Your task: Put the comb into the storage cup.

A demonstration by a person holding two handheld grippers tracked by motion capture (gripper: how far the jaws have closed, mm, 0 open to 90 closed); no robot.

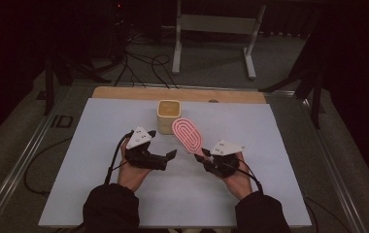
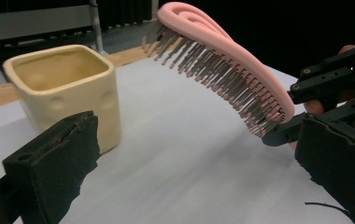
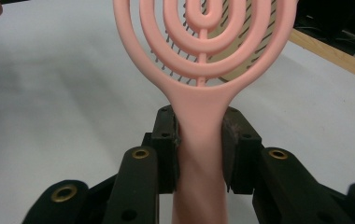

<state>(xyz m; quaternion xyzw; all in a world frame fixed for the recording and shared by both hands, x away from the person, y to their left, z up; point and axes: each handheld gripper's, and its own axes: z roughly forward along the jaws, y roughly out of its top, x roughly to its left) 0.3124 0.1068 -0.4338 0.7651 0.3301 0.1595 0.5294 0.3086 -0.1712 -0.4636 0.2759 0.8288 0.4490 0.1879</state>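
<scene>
High view looks down; both gripper views, close, share the hairbrush (image 2: pixel 222 60).

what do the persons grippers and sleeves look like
Both are black two-jaw tools. The left gripper and the right gripper each carry a pale grey three-cornered plate with small dark dots on top, and a black cable trails from each toward the sleeves. In the right gripper view the jaw links show brass-coloured rivets. The person wears dark long sleeves.

I can read no text, label, brand or number anywhere from here. The pink hairbrush (image 3: pixel 199 107), the yellow cup (image 2: pixel 68 88) and the white table sheet (image 1: pixel 124 194) all carry no lettering that I can make out.
</scene>
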